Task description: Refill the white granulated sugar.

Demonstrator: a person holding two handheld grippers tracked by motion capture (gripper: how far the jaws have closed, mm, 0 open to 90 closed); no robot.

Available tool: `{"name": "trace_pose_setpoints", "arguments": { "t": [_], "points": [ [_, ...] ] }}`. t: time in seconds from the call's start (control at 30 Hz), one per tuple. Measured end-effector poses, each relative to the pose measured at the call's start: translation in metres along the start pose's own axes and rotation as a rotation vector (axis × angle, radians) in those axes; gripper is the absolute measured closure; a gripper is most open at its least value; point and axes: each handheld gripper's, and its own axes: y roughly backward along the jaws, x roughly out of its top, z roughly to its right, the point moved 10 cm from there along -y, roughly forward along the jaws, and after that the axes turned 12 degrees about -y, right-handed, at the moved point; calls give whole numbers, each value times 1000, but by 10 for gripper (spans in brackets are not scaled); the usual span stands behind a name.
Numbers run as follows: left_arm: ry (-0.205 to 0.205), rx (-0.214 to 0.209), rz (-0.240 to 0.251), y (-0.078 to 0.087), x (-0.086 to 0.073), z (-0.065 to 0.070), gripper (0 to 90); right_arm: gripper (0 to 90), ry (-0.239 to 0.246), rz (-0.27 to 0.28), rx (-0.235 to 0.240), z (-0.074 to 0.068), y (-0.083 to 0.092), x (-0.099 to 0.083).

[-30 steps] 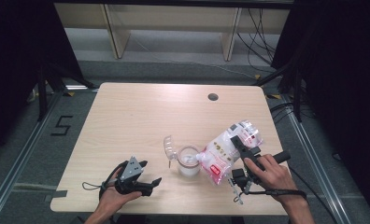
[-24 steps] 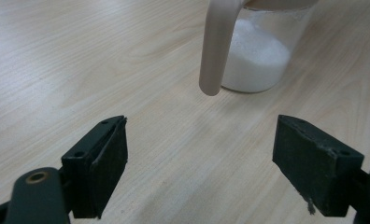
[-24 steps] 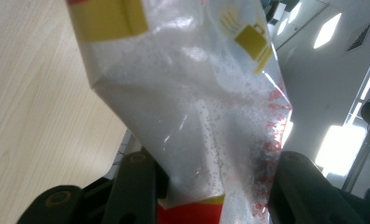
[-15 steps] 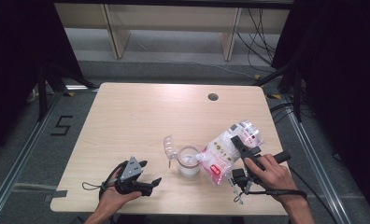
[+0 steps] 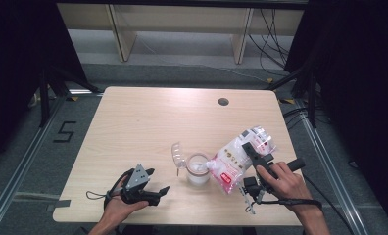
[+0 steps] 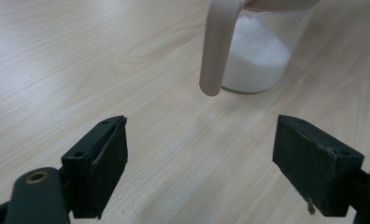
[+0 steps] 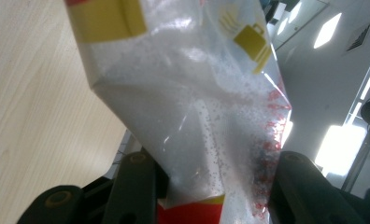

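Nothing has shifted since the earlier high views: both hands, the bag and the cup sit where they did a second ago. The wooden table (image 5: 148, 122) carries everything, its top bare apart from a small dark hole (image 5: 223, 102) near the far edge. Toward the near right side, a clear plastic bag (image 5: 238, 156) with red and yellow print is held tilted, its lower corner dipping over the rim of a clear cup (image 5: 198, 169) that stands upright and is partly filled with white granules. In the right gripper view the bag (image 7: 192, 93) shows white grains clinging inside its film. The right gripper (image 5: 254, 156) is clamped on the bag, its jaws pressing the film from both sides, with the person's right hand (image 5: 285, 181) behind it. A clear curved plastic piece (image 5: 179, 154) lies just left of the cup. At the near left, the left gripper (image 5: 155, 188) rests low at the table with its jaws wide apart and nothing between them; its own view looks across the wood toward the cup (image 6: 260, 51) and the cup's pale handle (image 6: 218, 46).
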Motion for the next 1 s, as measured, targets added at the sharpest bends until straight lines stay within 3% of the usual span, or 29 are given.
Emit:
{"name": "trace_pose_setpoints", "arguments": {
  "t": [0.47, 0.57, 0.73, 0.87, 1.0],
  "points": [
    [1, 1, 0, 0, 0, 0, 177, 643, 4, 4, 4, 0, -1, 0],
    [1, 1, 1, 0, 0, 0, 177, 643, -41, -16, 15, -5, 0, -4],
    [1, 1, 1, 0, 0, 0, 177, 646, -28, 13, 16, -4, -2, -2],
    [-1, -1, 0, 0, 0, 0, 177, 648, -46, 1, 27, -7, -2, -3],
    [2, 0, 0, 0, 0, 0, 177, 649, -32, 5, 19, -5, -2, -2]
  ]
}}
